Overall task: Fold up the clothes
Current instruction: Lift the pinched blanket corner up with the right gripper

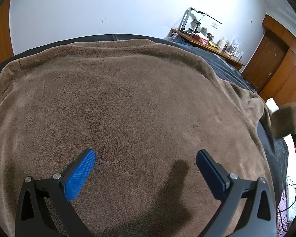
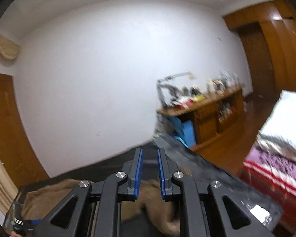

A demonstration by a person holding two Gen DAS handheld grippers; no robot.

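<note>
The brown fleece point(image 1: 128, 102) lay spread over the bed point(image 1: 227, 63), filling most of the left wrist view. The left tool point(image 1: 146, 158) hung just above it at the lower middle of the frame, jaws wide and released, nothing between them. The right tool point(image 2: 149, 154) was nearly clenched on nothing, a narrow gap showing; the fleece point(image 2: 154, 201) lay below it, at the frame's bottom.

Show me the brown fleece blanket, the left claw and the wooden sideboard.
brown fleece blanket point(image 1: 128, 98): left wrist view, middle of its spread top.
left claw point(image 1: 146, 156): left wrist view, midway between fingertips.
wooden sideboard point(image 2: 209, 118): right wrist view, front panel.
</note>
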